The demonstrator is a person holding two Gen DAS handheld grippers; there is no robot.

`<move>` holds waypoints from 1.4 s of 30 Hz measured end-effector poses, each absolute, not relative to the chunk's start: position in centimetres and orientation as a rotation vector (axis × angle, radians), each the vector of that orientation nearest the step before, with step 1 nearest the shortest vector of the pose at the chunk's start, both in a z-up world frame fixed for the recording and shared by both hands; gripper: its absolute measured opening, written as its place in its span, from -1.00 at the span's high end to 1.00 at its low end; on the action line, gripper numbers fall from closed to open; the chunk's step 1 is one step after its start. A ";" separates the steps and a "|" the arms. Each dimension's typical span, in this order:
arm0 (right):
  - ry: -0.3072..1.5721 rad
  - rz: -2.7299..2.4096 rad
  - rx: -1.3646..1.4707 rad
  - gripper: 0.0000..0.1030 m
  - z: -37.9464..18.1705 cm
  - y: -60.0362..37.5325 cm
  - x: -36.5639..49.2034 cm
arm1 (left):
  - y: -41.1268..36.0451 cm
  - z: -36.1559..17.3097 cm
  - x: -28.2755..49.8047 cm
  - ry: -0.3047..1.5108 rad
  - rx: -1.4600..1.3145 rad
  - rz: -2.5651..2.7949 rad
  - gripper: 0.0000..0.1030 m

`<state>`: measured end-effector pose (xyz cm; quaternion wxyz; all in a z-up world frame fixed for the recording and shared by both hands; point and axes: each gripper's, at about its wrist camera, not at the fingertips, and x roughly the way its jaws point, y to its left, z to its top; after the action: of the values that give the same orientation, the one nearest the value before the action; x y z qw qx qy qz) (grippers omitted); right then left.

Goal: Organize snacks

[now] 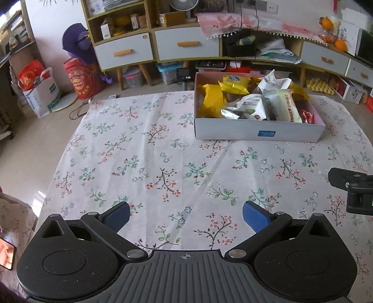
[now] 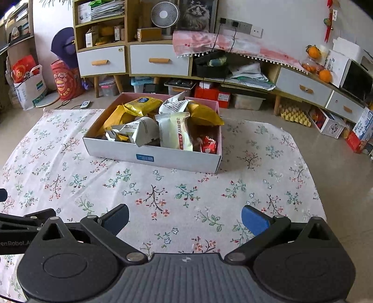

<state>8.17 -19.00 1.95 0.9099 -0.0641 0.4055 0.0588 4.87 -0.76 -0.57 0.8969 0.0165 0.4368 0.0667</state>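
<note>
A white cardboard box (image 1: pixel 233 130) (image 2: pixel 116 149) with a pink inside stands on the far part of a floral cloth (image 1: pixel 151 163) (image 2: pixel 163 191). It is piled with snack packets: yellow bags (image 1: pixel 211 100) (image 2: pixel 142 103), white wrappers (image 1: pixel 251 105) (image 2: pixel 173 132) and a small red packet (image 2: pixel 208 144). My left gripper (image 1: pixel 186 216) hovers open over the near cloth, nothing between its blue pads. My right gripper (image 2: pixel 185 220) is open too, also empty, well short of the box. The right gripper's black body (image 1: pixel 356 193) shows at the left wrist view's right edge.
Beyond the cloth is tiled floor, then a long low cabinet (image 2: pixel 158 59) with drawers, a fan (image 2: pixel 164 14), boxes and oranges (image 2: pixel 325 75). Bags and a red drum (image 1: pixel 81 79) stand at the far left. A phone (image 1: pixel 7 253) lies at the near left.
</note>
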 end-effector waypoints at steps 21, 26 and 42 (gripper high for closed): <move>0.832 0.144 -0.175 -0.71 2.1 -18.3 7.8 | -1.4 -0.2 4.8 0.892 0.061 0.118 -1.00; 0.828 0.151 -0.210 -0.71 2.1 -18.0 7.6 | -1.7 -0.3 4.8 0.892 0.092 0.113 -1.00; 0.835 0.162 -0.205 -0.71 2.1 -17.8 7.7 | -1.7 -0.3 4.8 0.900 0.093 0.105 -1.00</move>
<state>7.74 -17.83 2.11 0.9059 -0.0993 0.4042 0.0782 4.81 -1.69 -0.30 0.8981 0.0450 0.4345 0.0505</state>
